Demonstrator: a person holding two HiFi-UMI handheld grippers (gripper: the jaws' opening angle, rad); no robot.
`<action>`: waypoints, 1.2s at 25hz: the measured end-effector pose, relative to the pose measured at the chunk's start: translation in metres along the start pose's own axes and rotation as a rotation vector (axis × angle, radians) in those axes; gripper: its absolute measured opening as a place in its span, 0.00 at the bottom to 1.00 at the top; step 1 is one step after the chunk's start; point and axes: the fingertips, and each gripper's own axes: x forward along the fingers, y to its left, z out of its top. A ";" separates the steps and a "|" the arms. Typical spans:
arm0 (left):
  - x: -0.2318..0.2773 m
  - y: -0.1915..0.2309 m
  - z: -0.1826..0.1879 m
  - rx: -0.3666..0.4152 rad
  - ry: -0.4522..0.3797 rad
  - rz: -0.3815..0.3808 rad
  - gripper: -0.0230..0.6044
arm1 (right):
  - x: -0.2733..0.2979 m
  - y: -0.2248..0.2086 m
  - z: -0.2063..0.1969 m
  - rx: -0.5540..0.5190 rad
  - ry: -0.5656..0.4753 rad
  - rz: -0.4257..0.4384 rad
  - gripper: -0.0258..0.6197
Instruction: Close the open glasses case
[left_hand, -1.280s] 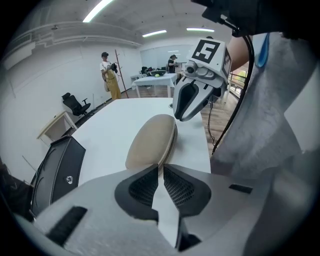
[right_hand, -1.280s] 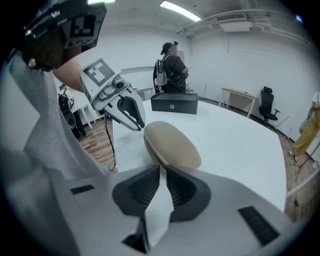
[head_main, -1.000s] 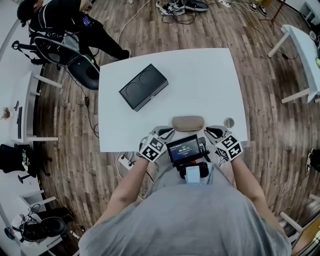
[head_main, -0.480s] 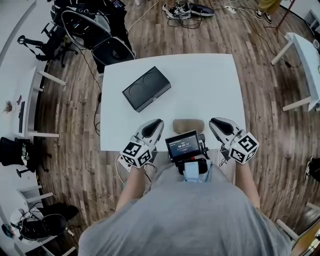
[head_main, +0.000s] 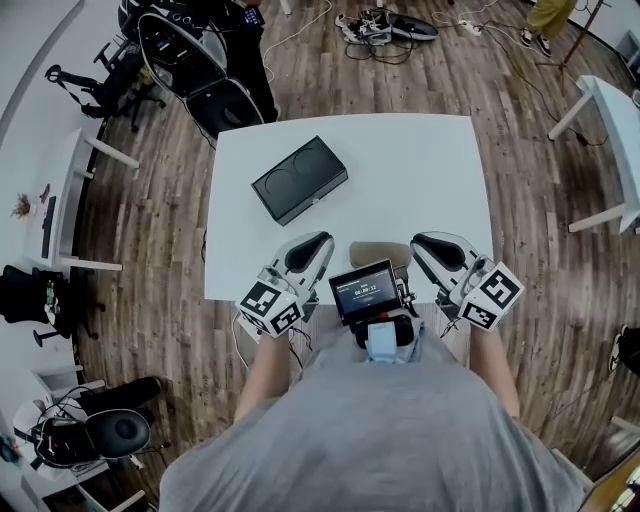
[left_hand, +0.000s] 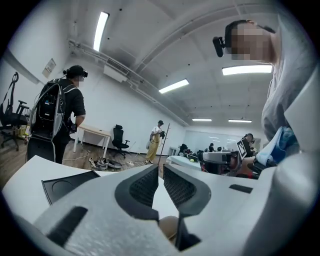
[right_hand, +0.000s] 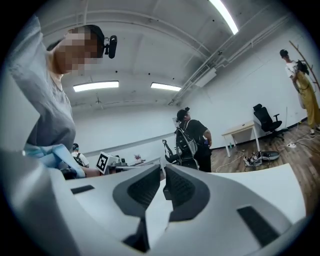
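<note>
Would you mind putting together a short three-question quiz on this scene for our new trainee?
1. True or false: the left gripper is holding the tan glasses case.
2. The black box on the white table lies: A) between the two grippers; B) beyond the left gripper, further up the table; C) on the floor.
3. Fill in: the glasses case lies at the table's near edge, between the left gripper and the ____ gripper.

Key: 1. False; its jaws are close together with nothing between them. 2. B. 3. Right, meaning the right gripper.
</note>
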 end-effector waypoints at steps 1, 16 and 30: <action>0.002 -0.003 -0.001 0.000 0.002 -0.005 0.11 | -0.001 -0.001 -0.001 0.006 0.001 -0.001 0.12; 0.006 -0.013 -0.008 -0.013 0.014 -0.043 0.11 | -0.012 -0.001 -0.003 0.029 -0.007 -0.056 0.09; 0.009 -0.011 -0.010 -0.024 0.023 -0.058 0.11 | -0.008 -0.005 -0.005 0.035 0.001 -0.067 0.09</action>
